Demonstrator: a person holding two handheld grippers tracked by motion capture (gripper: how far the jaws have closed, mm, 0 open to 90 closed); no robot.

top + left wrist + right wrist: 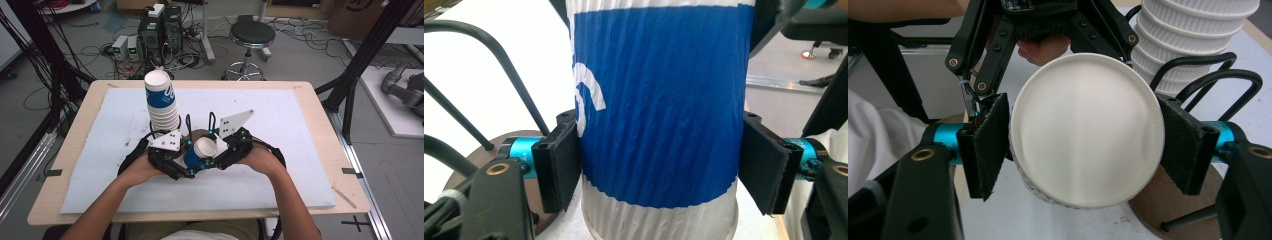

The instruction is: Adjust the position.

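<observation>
- Cup (199,152), blue band with white ribbed base and rim, is held tilted above the white mat (280,170) on the table (320,200), between the person's two hands, in front of the tall stack of cups (161,102).
- Left tongs (659,167): pads against the blue wall on both sides, just above the white base. Narrow, holding the cup by its body.
- Right tongs (1085,145): pads at opposite sides of the cup's rim end; the left pad touches, and the right pad looks to touch. Judged narrow, closed on the same cup.
- Likely reason for the double hold: one pair steadies the body while the other pulls at the end, as one would to part nested cups. A judgement only.
- Stack stands in a black wire holder (1208,75) on a round brown base (1168,210), just behind the cup.
</observation>
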